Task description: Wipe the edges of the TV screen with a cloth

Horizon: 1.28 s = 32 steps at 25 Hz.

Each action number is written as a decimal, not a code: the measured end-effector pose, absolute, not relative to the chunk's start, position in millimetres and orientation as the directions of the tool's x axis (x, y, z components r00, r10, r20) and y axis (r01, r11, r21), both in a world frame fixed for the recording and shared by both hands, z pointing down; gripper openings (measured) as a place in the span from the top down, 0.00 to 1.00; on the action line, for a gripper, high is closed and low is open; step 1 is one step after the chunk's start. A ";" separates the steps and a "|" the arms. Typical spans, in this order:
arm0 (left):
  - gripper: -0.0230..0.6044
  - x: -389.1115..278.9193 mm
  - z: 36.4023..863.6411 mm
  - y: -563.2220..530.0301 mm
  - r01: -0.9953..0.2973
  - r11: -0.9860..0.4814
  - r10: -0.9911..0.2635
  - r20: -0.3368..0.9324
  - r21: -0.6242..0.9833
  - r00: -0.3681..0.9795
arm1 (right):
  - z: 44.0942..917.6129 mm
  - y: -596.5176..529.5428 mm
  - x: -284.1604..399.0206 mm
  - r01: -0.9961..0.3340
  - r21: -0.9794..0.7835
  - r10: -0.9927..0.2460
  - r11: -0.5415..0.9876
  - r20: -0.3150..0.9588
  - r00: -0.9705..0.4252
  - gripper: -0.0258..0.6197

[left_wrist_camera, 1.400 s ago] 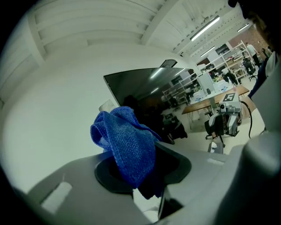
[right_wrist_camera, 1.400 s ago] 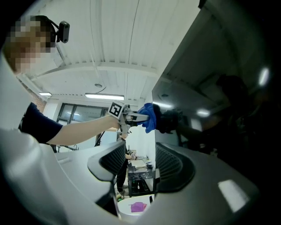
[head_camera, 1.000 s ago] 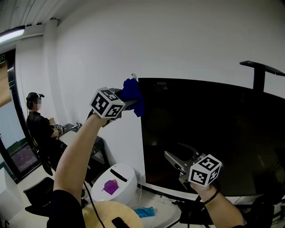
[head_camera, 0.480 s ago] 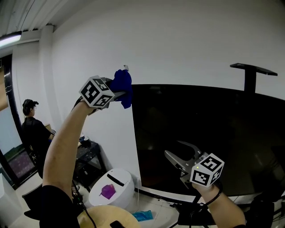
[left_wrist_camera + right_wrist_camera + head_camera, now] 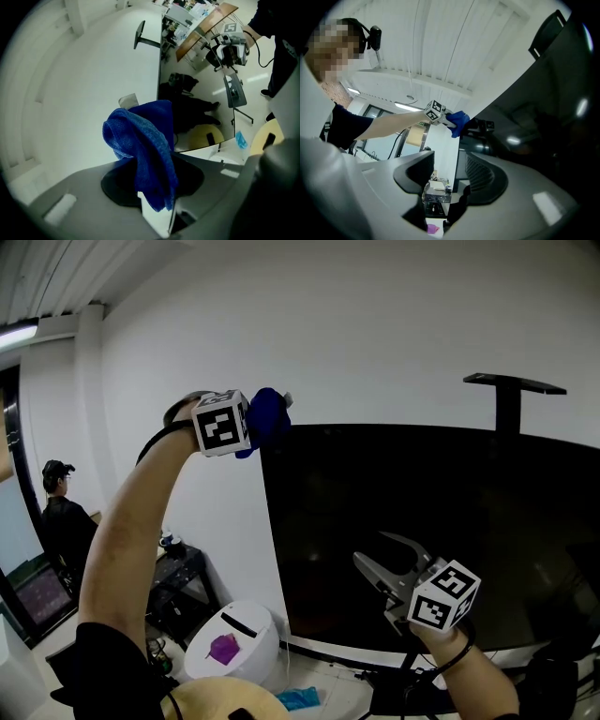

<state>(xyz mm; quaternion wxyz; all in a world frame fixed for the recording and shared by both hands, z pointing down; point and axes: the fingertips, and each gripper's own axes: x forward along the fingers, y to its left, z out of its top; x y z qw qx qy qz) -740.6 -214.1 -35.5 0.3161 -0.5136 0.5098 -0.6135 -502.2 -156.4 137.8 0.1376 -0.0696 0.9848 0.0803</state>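
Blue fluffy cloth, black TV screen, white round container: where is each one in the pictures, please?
Blue fluffy cloth (image 5: 140, 140): left gripper view, on its folded middle.
Black TV screen (image 5: 375, 502): head view, on the bare dark panel.
White round container (image 5: 258, 648): head view, on its white side.

The cloth is deep blue, soft and matt, with a rough, looped, towel-like weave. The TV screen is black and glossy, and in the left gripper view it mirrors the room. The left gripper and right gripper have smooth, matt grey shells that look like plastic. One inner jaw face of the right gripper is ribbed. The wall is flat matt white.
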 end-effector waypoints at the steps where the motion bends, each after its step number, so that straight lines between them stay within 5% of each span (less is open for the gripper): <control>1: 0.78 -740.2 -35.3 -216.0 -0.135 -0.289 -0.901 0.317 -0.948 -0.298 | 136.9 -157.6 -497.4 -0.161 0.138 -0.116 0.977 -0.287 -0.951 0.63; 16: 0.78 -677.4 -32.1 -234.2 -0.008 -0.394 -0.824 0.357 -0.919 -0.440 | 118.1 -165.2 -420.2 -0.165 0.085 -0.123 0.983 -0.367 -0.922 0.63; 32: 0.78 -575.7 -29.9 -253.9 0.098 -0.428 -0.820 0.340 -0.899 -0.459 | -2.6 -154.0 -363.6 -0.195 0.285 -0.062 0.939 -0.416 -0.907 0.64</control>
